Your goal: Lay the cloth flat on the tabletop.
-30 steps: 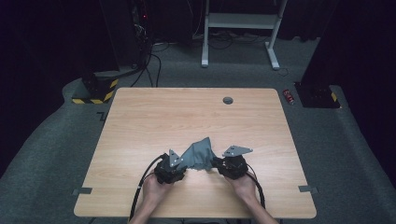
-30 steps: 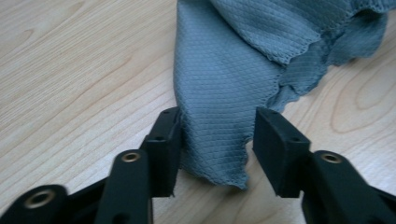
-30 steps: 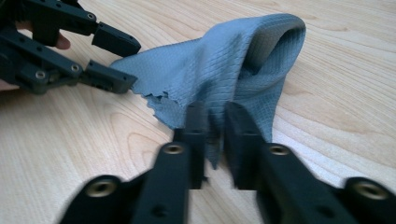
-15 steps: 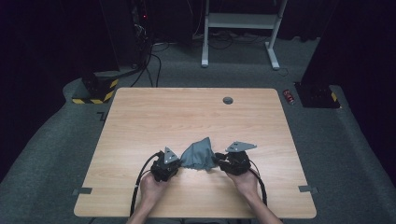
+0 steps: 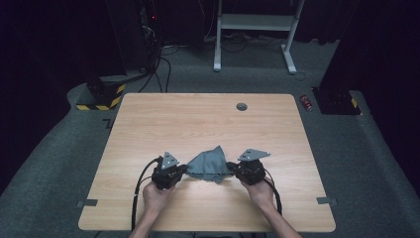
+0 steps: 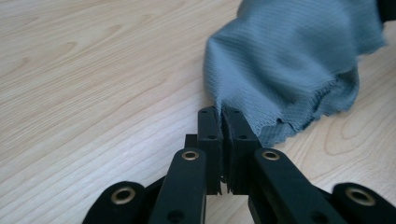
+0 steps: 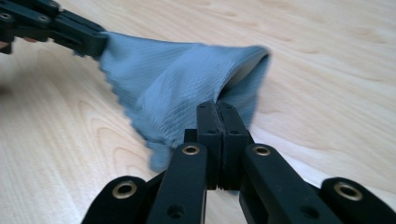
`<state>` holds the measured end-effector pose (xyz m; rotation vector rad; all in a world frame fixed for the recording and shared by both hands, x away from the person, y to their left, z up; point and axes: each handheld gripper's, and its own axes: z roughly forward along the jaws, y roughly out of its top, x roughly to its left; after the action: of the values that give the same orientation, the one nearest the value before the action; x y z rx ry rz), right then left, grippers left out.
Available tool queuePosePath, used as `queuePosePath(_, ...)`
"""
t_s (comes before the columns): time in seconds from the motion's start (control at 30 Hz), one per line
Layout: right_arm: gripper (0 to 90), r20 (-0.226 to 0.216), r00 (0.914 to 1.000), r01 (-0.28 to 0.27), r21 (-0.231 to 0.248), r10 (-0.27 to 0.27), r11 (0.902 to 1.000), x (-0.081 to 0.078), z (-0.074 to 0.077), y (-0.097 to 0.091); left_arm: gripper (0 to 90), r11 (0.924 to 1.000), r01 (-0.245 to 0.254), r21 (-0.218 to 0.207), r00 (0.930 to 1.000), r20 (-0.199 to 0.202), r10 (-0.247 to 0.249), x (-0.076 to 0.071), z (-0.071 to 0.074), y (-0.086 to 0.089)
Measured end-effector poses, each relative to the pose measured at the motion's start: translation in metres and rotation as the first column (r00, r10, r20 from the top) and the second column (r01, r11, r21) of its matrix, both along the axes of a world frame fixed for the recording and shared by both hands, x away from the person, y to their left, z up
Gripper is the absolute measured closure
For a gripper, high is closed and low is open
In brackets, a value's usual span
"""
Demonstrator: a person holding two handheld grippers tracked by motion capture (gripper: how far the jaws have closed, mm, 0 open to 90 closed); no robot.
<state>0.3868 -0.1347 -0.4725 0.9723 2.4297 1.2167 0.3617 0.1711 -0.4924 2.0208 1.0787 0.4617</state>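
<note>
we pinch a grey cloth [image 5: 208, 163] from both sides. our left gripper [image 6: 220, 114] has just been closing and now clamps one edge. our right gripper [image 7: 217, 109] has just been closing too and clamps the other edge. the cloth hangs bunched between them, near the front of the table [image 5: 198, 119].

Wooden table [image 5: 208, 124], light grain, rounded corners, mid-frame. Small round grey cap [image 5: 241, 106] near its far edge. Grey carpet [image 5: 64, 163] all around. Red can [image 5: 307, 102] on the carpet, right of the table. Yellow-black striped block [image 5: 101, 100] upper left, cables [image 5: 161, 69] behind it. White desk frame [image 5: 255, 29] top centre.
</note>
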Motion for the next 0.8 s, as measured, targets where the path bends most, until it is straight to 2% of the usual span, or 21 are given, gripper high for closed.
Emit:
queuePosePath(0.13, 89.3, -0.004, 0.9994, 0.034, 0.003, -0.034, 0.9994, 0.003, 0.001, -0.012, 86.8, 0.9990, -0.031, -0.031, 0.9995, -0.008, 0.031, 0.002, 0.000, 0.012)
queuePosePath(0.23, 89.3, -0.019, 0.9985, 0.052, 0.011, -0.051, 0.9986, 0.005, 0.000, -0.018, 86.7, 0.9983, -0.032, -0.049, 0.9994, -0.015, 0.031, 0.002, 0.000, 0.016)
queuePosePath(0.43, 89.2, -0.039, 0.9985, 0.038, 0.007, -0.038, 0.9993, 0.010, 0.000, -0.016, 86.2, 0.9989, -0.039, -0.025, 0.9990, -0.022, 0.038, 0.006, -0.001, 0.015)
queuePosePath(0.47, 89.2, -0.042, 0.9985, 0.035, 0.010, -0.035, 0.9993, 0.011, 0.001, -0.014, 84.5, 0.9987, -0.041, -0.031, 0.9988, -0.028, 0.040, 0.007, -0.002, 0.015)
queuePosePath(0.5, 89.3, -0.046, 0.9985, 0.032, 0.015, -0.031, 0.9994, 0.016, 0.005, -0.011, 78.8, 0.9985, -0.043, -0.032, 0.9984, -0.037, 0.042, 0.008, -0.002, 0.015)
queuePosePath(0.57, 89.3, -0.045, 0.9986, 0.029, 0.016, -0.029, 0.9994, 0.018, 0.006, -0.009, 76.6, 0.9988, -0.039, -0.029, 0.9985, -0.040, 0.038, 0.008, -0.003, 0.014)
queuePosePath(0.7, 89.3, -0.053, 0.9985, 0.015, 0.025, -0.013, 0.9996, 0.032, 0.010, 0.005, 61.7, 0.9993, -0.024, -0.027, 0.9997, -0.011, 0.024, 0.005, -0.001, 0.009)
queuePosePath(0.77, 89.3, -0.059, 0.9982, 0.006, 0.028, -0.004, 0.9996, 0.038, 0.012, 0.012, 56.0, 0.9996, 0.000, -0.030, 1.0000, 0.001, 0.000, 0.004, 0.000, 0.004)
queuePosePath(0.8, 89.3, -0.055, 0.9985, 0.001, 0.031, 0.001, 0.9995, 0.041, 0.013, 0.016, 53.8, 0.9997, 0.017, -0.017, 0.9998, 0.004, -0.017, 0.003, 0.001, 0.001)
